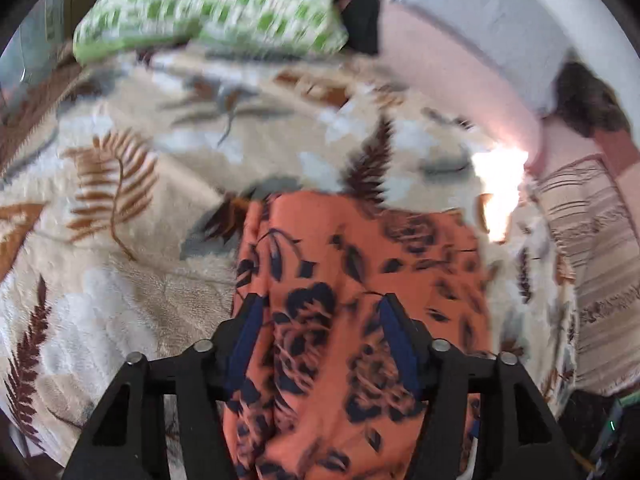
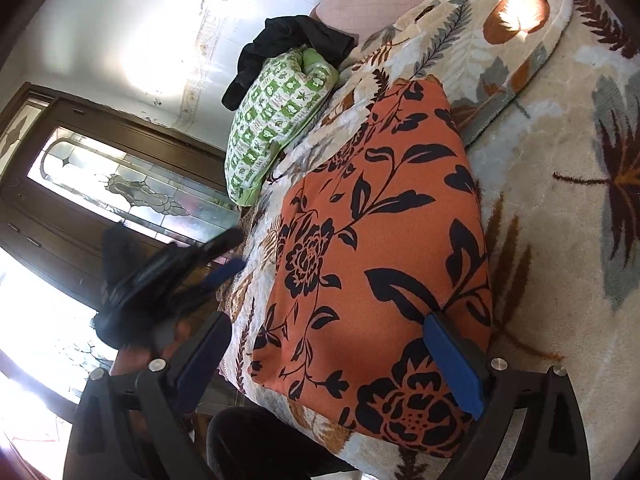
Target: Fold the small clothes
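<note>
Orange floral garment (image 2: 380, 248) lying folded on the leaf-print blanket (image 2: 560, 200). Left gripper (image 1: 320, 312) and right gripper (image 2: 332, 340) both hover with fingers apart (gripping nothing), probably placed to smooth or refold it.
</note>
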The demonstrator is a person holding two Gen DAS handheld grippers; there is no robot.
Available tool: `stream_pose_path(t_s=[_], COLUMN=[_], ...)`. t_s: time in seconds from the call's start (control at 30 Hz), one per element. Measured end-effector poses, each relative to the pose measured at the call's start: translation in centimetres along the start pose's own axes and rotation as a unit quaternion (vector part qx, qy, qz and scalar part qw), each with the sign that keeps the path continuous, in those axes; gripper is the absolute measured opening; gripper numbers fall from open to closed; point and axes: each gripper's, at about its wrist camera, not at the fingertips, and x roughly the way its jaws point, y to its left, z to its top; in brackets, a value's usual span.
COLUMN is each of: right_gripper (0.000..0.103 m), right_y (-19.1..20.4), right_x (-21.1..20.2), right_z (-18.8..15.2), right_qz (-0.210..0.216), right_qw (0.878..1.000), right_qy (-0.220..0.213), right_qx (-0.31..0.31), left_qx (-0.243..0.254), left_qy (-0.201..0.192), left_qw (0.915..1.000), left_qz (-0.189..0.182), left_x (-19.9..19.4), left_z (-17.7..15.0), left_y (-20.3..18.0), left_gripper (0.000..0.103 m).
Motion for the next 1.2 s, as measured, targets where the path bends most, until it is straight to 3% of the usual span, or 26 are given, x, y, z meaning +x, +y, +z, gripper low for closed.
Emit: stream_pose_path(t_s=[0.03, 0.07, 0.13, 0.37, 0.43, 0.57, 0.6, 0.63, 0.7, 0.8, 0.9, 0.93, 1.0, 1.03, 1.07, 1.1, 1.17, 1.2], right_gripper=[0.098, 0.098, 0.098, 0.098, 0.099, 0.099, 0.099, 0.099, 0.099, 0.099, 0.099, 0.099, 0.098, 0.096, 0.079, 0.072, 0.035, 0.035], right_y=[0.0, 0.0, 0.0, 1.0, 1.5, 2.0, 1.7, 1.3, 0.1, -2.7, -5.5, -6.0, -6.5, -6.2, -5.3, -4.4, -3.0, -3.1], right_x=[0.0, 0.0, 0.0, -0.1, -0.7, -2.0, -2.4, -2.7, -3.3, -2.9, -0.9, 0.1, 2.2, 2.8, 3.1, 3.2, 2.5, 2.4], right_z=[0.0, 0.0, -0.1, 0.3, 0.8, 2.2, 2.6, 3.0, 3.7, 4.8, 5.0, 5.1, 5.3, 5.3, 5.4, 5.3, 5.0, 4.9], right_qz=[0.000, 0.001, 0.006, 0.006, 0.011, 0.014, 0.020, 0.024, 0.018, 0.018, 0.025, 0.028, 0.020, 0.014, 0.006, -0.016, -0.053, -0.069], right_qw=[1.000, 1.000, 1.000, 1.000, 1.000, 1.000, 1.000, 1.000, 0.999, 0.997, 0.992, 0.990, 0.988, 0.989, 0.991, 0.993, 0.995, 0.994], right_qy=[0.001, 0.002, 0.008, 0.016, 0.008, -0.009, -0.013, -0.018, -0.028, -0.016, 0.015, 0.029, 0.058, 0.066, 0.070, 0.071, 0.063, 0.063], right_qx=[-0.001, -0.001, 0.000, -0.010, -0.013, -0.016, -0.006, 0.003, 0.021, 0.071, 0.126, 0.135, 0.141, 0.132, 0.113, 0.091, 0.058, 0.052], left_qx=[-0.001, -0.005, -0.018, 0.029, 0.047, 0.072, 0.078, 0.079, 0.082, 0.089, 0.074, 0.061, 0.076, 0.085, 0.086, 0.081, 0.072, 0.075], left_qy=[0.018, 0.031, 0.018, -0.013, -0.025, -0.076, -0.091, -0.101, -0.107, -0.071, -0.011, -0.014, -0.028, -0.033, -0.038, -0.039, -0.040, -0.042], left_qw=[0.9998, 0.9995, 0.9997, 0.9981, 0.9961, 0.9926, 0.9919, 0.9915, 0.9908, 0.9933, 0.9963, 0.9977, 0.9963, 0.9950, 0.9946, 0.9952, 0.9962, 0.9959], left_qz=[0.013, 0.004, 0.004, 0.053, 0.071, 0.062, 0.042, 0.022, -0.011, -0.020, 0.043, 0.024, 0.030, 0.040, 0.044, 0.039, 0.026, 0.026], left_x=[1.3, 2.0, 1.8, 1.5, 0.4, -3.6, -5.0, -6.0, -6.8, -3.7, 1.4, 1.8, 1.4, 1.3, 1.4, 1.4, 1.4, 1.5], left_z=[0.3, 0.2, -0.1, -1.5, -1.7, -2.5, -2.9, -3.3, -4.1, -4.6, -5.1, -5.4, -5.6, -5.7, -5.8, -5.8, -5.8, -6.0], left_y=[0.5, 1.1, 2.1, 1.4, 0.7, -1.0, -1.6, -2.0, -2.7, -3.2, -1.3, -0.5, -0.8, -1.1, -1.1, -0.8, -0.3, -0.3], left_gripper=[0.010, 0.010, 0.009, 0.013, 0.018, 0.018, 0.024, 0.041, 0.062, 0.062, 0.057, 0.058, 0.058, 0.058, 0.058, 0.058, 0.058, 0.058])
